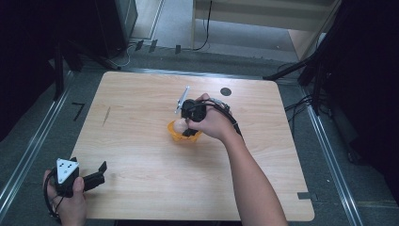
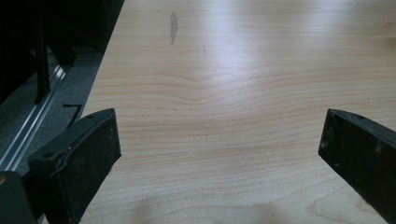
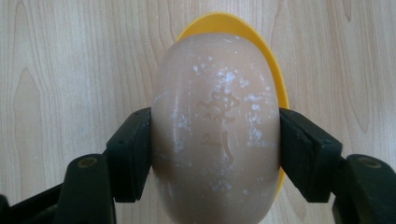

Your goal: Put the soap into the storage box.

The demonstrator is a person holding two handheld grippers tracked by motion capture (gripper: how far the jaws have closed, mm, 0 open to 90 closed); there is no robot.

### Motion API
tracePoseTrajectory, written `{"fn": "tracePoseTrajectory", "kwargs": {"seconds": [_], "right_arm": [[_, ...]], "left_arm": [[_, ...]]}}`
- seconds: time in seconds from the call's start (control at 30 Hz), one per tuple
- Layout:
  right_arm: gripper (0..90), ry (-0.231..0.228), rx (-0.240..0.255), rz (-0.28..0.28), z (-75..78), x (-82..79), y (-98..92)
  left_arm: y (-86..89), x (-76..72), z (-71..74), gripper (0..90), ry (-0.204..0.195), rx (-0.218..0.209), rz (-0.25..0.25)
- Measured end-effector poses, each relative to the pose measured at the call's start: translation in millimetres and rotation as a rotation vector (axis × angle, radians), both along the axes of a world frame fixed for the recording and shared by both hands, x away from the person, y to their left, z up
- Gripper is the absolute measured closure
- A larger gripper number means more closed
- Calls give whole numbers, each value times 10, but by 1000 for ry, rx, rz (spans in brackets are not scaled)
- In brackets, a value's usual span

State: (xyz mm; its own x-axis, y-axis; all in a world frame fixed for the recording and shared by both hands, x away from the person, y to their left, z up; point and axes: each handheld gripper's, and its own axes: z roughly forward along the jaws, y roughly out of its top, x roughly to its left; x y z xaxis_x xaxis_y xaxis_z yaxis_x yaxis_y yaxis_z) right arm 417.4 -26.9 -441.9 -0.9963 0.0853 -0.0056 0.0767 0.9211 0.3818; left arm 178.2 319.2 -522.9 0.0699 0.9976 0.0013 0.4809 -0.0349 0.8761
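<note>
A pale beige oval bar of soap (image 3: 215, 126) with an embossed mark is clamped between the two black jaws of my right gripper (image 3: 215, 144), directly over a yellow-orange soap dish (image 3: 275, 79). In the high view the soap (image 1: 179, 125) and dish (image 1: 175, 135) sit near the table's middle under the right gripper (image 1: 190, 125), which points downward. My left gripper (image 1: 96, 175) rests at the table's near left corner, open, with bare wood between its pads (image 2: 88, 154).
The light wooden table (image 1: 141, 155) has a small black round mark (image 1: 226, 92) at the back right and a dark streak (image 1: 107, 116) at the left. Dark stands and cables surround the table on the floor.
</note>
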Motion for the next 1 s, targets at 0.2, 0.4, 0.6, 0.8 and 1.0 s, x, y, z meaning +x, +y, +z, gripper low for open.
{"fn": "tracePoseTrajectory", "kwargs": {"seconds": [0.2, 0.4, 0.6, 0.8, 1.0], "right_arm": [[335, 6, -17, -14, -34, 28, 9], [334, 11, -26, -26, -83, 72, 1], [334, 8, -31, -23, -109, 81, 20], [333, 20, -30, -29, -111, 81, 22], [317, 29, -20, -36, -100, 95, -15]], "left_arm": [[0, -3, 1, 0, -4, 0, 0], [0, 0, 0, 0, 1, -1, -1], [0, -2, 1, 0, -5, 1, 1], [0, -4, 1, 0, -7, -2, 3], [5, -3, 1, 0, -8, -7, -1]]}}
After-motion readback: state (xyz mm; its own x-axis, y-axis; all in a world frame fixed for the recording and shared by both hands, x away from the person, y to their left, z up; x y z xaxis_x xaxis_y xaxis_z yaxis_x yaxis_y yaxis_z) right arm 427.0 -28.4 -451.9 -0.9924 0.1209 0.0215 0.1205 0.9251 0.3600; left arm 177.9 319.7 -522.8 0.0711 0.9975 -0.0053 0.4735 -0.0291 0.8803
